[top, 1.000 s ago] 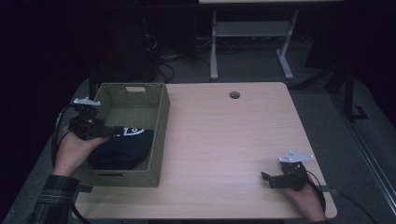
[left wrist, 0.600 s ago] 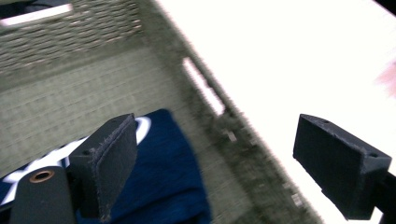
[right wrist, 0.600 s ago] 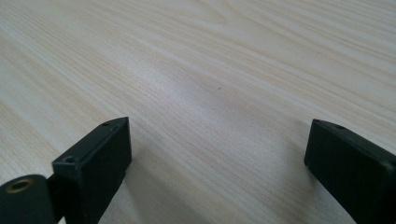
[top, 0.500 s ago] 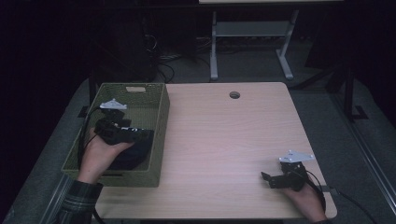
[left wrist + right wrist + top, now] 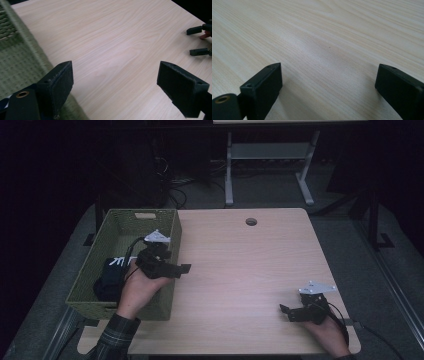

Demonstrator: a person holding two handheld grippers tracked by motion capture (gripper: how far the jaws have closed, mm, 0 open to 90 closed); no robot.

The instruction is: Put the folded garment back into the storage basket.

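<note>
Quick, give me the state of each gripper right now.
Left gripper: open, empty, over the green basket's right wall.
Right gripper: open, empty, low over the table.

No text, label, brand, number or sign can be read. The dark cloth item (image 5: 109, 276) lying in the green woven basket (image 5: 172, 232) bears a small white marking on its top, but it is too small and blurred in the high view to tell what it says.

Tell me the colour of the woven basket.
Olive green; the basket shows best in the high view.
</note>
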